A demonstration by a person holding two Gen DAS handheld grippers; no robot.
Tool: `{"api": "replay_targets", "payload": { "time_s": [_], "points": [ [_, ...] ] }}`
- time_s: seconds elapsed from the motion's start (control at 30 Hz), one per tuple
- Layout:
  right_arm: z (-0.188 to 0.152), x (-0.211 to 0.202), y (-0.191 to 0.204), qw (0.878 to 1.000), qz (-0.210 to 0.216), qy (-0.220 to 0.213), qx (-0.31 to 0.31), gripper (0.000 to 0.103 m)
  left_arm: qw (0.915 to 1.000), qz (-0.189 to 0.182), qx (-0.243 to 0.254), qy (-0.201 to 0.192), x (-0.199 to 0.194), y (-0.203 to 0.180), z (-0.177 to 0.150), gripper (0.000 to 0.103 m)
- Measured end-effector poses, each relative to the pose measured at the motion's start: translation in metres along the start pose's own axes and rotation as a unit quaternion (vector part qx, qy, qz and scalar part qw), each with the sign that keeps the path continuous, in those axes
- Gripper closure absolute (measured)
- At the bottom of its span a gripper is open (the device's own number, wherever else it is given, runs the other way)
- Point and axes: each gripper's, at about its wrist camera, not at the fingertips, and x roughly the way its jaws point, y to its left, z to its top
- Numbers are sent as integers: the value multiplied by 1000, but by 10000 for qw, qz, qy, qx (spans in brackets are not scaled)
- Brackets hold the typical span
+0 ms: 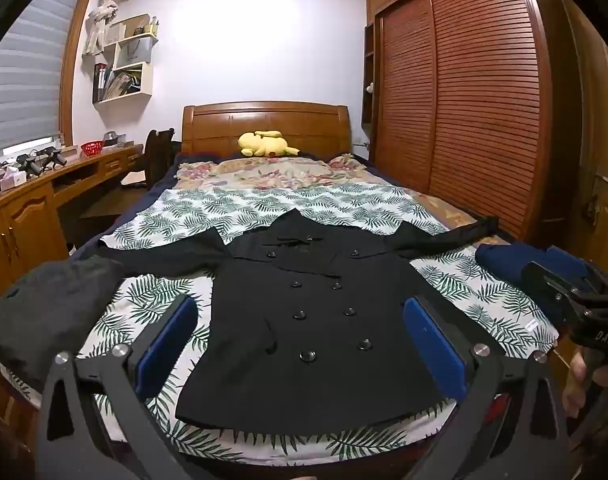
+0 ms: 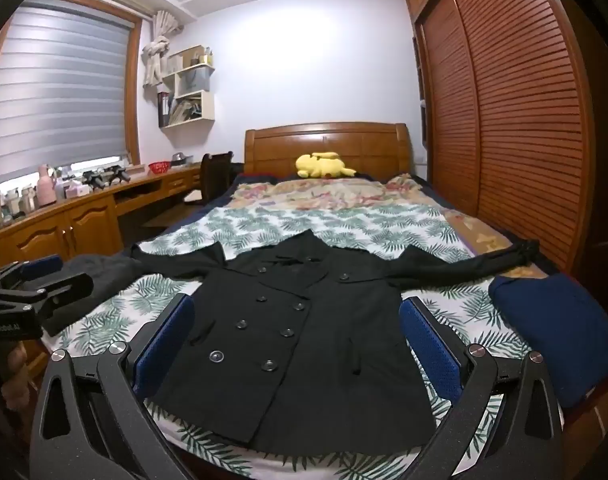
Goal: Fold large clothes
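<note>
Left gripper (image 1: 299, 344), right gripper (image 2: 295, 344) both released, above coat (image 1: 316, 332). Leaf-print bed (image 1: 484, 296), wardrobe (image 1: 464, 100) right; grey cloth (image 1: 51, 304), perhaps folded, left.

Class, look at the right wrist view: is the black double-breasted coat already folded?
No, the black double-breasted coat lies flat with both sleeves spread out.

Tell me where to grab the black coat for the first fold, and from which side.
Take the black coat by its sleeve ends: both sleeves lie spread flat to either side. Probably bring the left gripper in from the left and the right gripper from the right, both open, then carry each cuff inward over the buttons.
</note>
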Motion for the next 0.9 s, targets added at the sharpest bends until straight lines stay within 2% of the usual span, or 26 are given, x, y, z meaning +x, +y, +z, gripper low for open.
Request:
{"api": "replay_targets", "payload": {
  "time_s": [0.9],
  "points": [
    [0,4,-8,10000,23,-61,50,0,10000,41,0,-24,-5,3,1,0]
  ]
}}
